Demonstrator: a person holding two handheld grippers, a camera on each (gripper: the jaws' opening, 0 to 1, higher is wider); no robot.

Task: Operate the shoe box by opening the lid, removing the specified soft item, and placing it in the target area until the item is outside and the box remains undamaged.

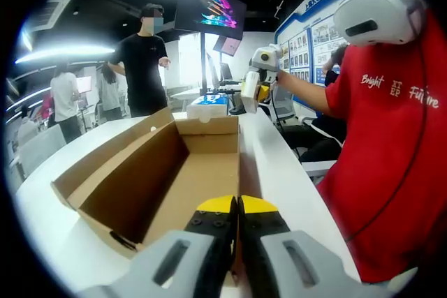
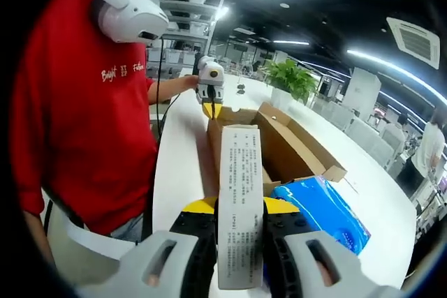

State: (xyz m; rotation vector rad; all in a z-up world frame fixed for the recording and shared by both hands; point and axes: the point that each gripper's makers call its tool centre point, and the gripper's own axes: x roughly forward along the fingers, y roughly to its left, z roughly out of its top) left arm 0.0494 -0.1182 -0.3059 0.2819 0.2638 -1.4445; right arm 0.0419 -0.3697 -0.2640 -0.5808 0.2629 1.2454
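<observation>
**A:** Is the brown cardboard shoe box [image 1: 174, 172] open?

**B:** Yes, and it looks empty. The right gripper [image 2: 239, 225] has its fingers clamped on a white printed paper sheet [image 2: 241, 200], up above the white tabletop [image 2: 178, 165]. It still needs putting down.

**A:** And the left gripper [image 1: 237, 218]?

**B:** Fingers together, at the box wall. A blue-topped lid [image 2: 332, 211] and people are near.

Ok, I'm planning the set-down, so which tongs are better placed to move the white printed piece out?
Right. The right gripper clamps the white printed piece; the left gripper looks pinched on the cardboard box edge.
</observation>
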